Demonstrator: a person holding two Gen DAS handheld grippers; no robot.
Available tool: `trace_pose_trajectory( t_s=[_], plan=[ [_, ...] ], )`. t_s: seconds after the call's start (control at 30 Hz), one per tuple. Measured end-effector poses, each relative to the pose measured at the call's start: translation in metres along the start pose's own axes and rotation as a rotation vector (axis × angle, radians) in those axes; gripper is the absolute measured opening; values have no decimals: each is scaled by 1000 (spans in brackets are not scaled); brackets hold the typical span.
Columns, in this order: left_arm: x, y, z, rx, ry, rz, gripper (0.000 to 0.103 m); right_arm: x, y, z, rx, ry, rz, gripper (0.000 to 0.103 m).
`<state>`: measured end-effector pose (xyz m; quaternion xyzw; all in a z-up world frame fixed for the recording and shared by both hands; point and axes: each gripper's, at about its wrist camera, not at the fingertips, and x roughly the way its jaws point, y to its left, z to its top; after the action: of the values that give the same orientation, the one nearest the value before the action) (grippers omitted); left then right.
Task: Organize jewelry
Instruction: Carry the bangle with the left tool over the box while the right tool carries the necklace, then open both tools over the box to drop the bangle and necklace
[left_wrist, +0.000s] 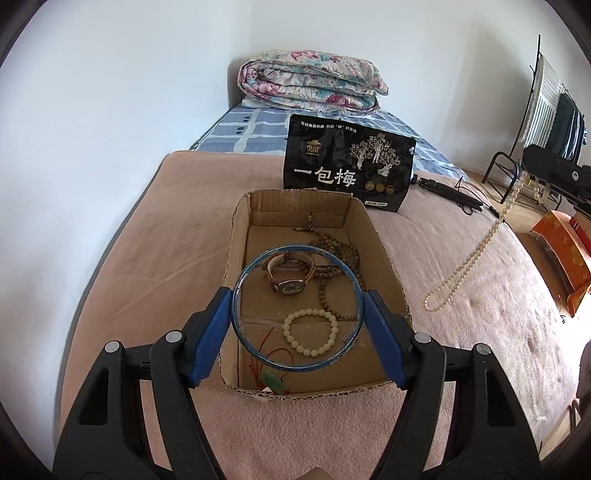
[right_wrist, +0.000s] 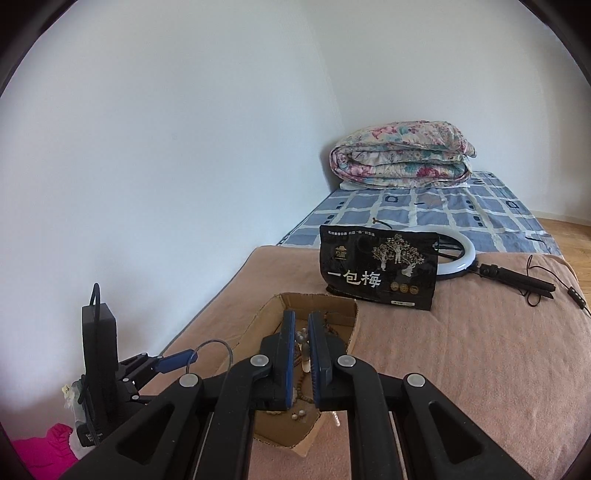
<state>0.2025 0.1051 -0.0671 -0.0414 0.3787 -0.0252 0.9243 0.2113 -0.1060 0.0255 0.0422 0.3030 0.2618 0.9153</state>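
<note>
My left claw (left_wrist: 297, 310) grips a thin round blue bangle (left_wrist: 258, 262) over the cardboard box (left_wrist: 384, 258); my right claw (right_wrist: 302, 354) pinches a pale bead necklace (left_wrist: 469, 262).

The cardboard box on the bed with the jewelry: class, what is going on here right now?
A person is sorting jewelry into a cardboard box on a pink blanket. The left hand-held gripper holds a blue bangle by its sides above the box, where a watch, brown prayer beads and a cream bead bracelet already lie. The right hand-held gripper is shut on a pale bead necklace, which hangs from it beside the box.
</note>
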Motion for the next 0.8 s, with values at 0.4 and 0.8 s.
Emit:
trace_pose_trajectory(
  t_s=[0.4, 0.8],
  plan=[
    [9, 6, -7, 5, 28, -5, 73, 39, 14, 0, 4, 36, 32, 5],
    [13, 5, -7, 7, 32, -7, 73, 84, -5, -19, 27, 148, 11, 5]
  ],
)
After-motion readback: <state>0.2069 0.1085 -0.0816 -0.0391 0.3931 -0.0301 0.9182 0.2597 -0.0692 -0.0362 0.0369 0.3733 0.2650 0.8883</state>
